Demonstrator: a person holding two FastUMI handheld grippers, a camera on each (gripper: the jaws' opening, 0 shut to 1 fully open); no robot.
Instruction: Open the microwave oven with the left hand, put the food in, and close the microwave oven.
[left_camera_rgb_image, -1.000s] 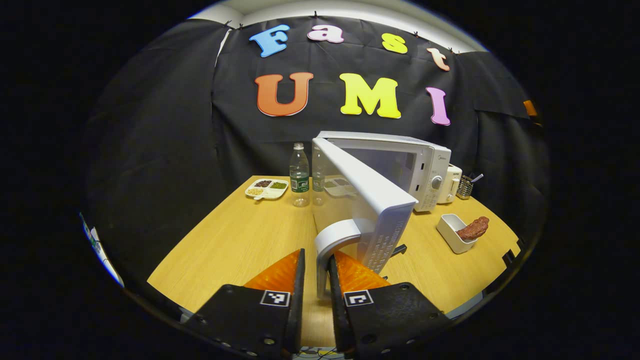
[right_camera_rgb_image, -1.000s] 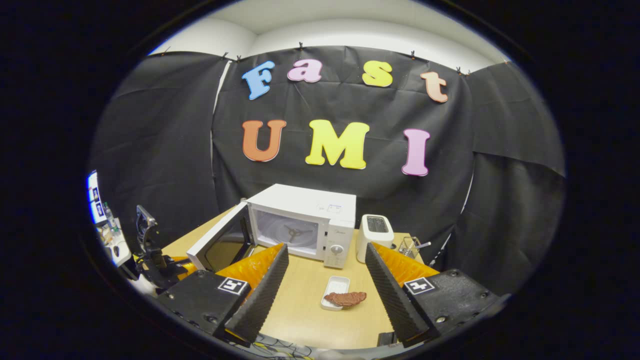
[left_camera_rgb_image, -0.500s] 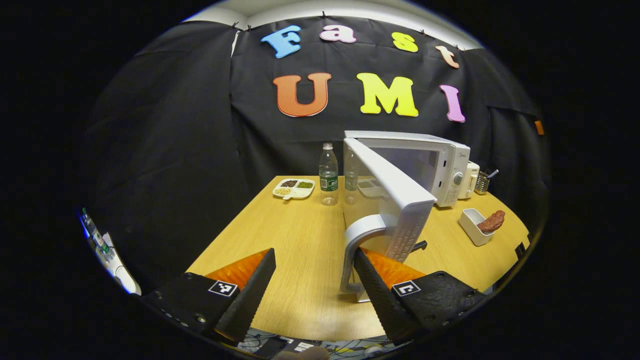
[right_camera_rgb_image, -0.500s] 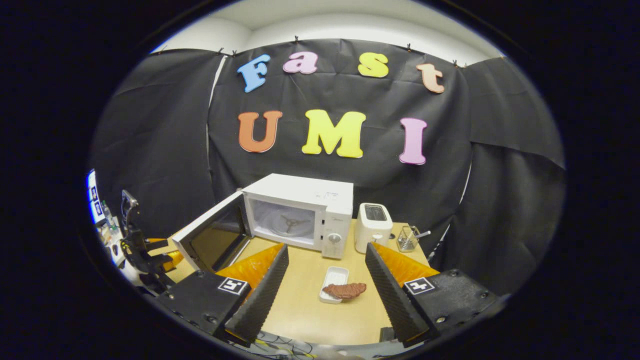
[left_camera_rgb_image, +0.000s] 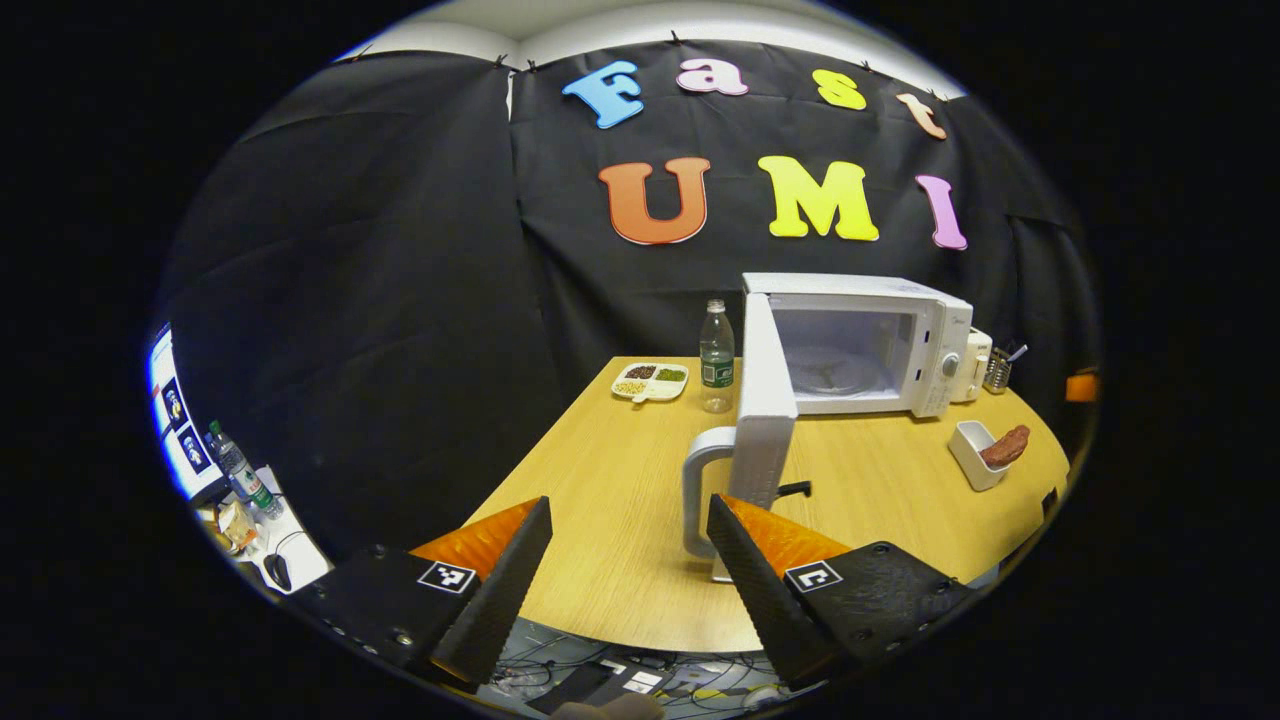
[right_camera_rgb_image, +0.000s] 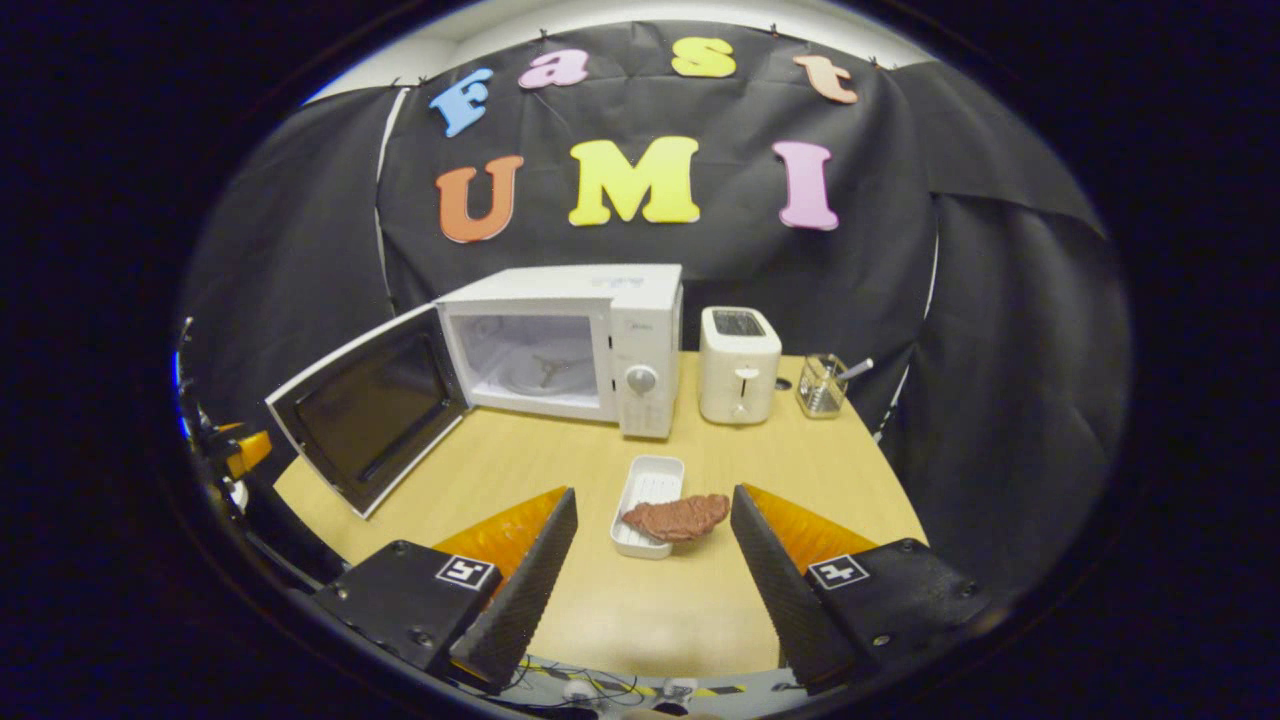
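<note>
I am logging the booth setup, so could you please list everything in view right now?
Microwave: one, white, back of the table, door swung open.
Food: one brown piece, lying across the tray's rim.
Tray: one, white, in front of the microwave.
Toaster: one, white, right of the microwave.
Wire holder: one, metal, right of the toaster.
Water bottle: one, clear, left of the microwave.
Divided dish: one, white, beside the bottle.
Table: one, light wood.
Left gripper: open, near the door handle.
Right gripper: open, near the food.
</note>
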